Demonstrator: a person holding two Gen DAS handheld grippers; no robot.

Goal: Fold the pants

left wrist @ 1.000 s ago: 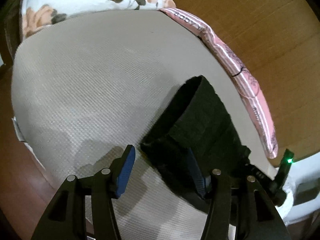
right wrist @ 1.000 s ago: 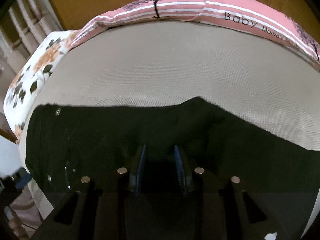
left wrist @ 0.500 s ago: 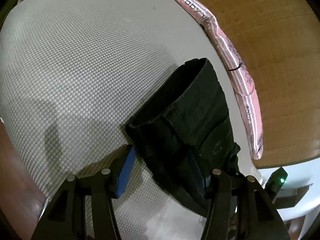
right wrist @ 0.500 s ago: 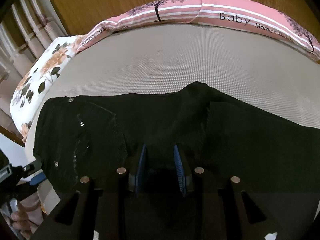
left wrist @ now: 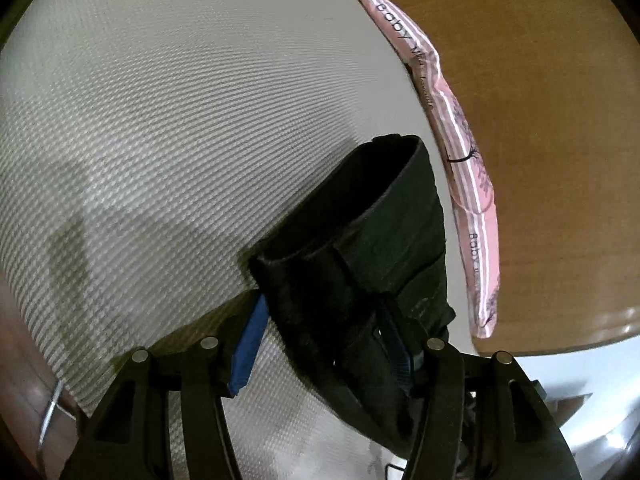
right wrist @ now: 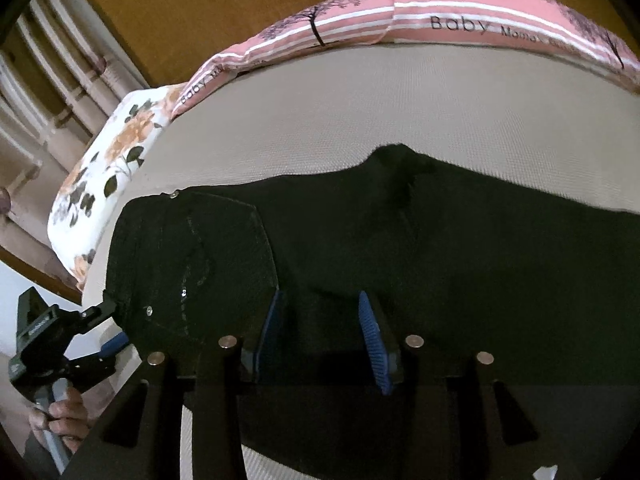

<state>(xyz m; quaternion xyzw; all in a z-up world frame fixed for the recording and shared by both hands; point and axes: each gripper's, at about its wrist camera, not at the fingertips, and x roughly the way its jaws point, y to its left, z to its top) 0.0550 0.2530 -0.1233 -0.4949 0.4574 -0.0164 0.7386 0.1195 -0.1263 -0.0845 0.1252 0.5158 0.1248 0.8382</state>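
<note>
Black pants (right wrist: pixel 400 240) lie across a beige woven mat (right wrist: pixel 360 112), the waistband with its rivets at the left end. My right gripper (right wrist: pixel 322 340) hovers over the near edge of the pants; its jaws are opening, with black cloth between the blue pads but no fold visibly pinched. In the left wrist view the waist end of the pants (left wrist: pixel 360 240) stands up as an open loop. My left gripper (left wrist: pixel 322 354) is open around that end, and mat shows between its left pad and the cloth. A hand holds the left gripper (right wrist: pixel 60 340) at the waistband.
A pink striped "Baby" cushion (right wrist: pixel 440 12) (left wrist: pixel 476 208) runs along the mat's far edge. A floral pillow (right wrist: pixel 108 168) sits at the far left corner. A wooden board (left wrist: pixel 540 120) rises behind the cushion. Bare mat (left wrist: pixel 160 120) spreads left of the pants.
The left gripper has sunk and rolled, and the waist end now stands between its fingers. The right gripper's pads have spread apart and it has shifted sideways along the pants.
</note>
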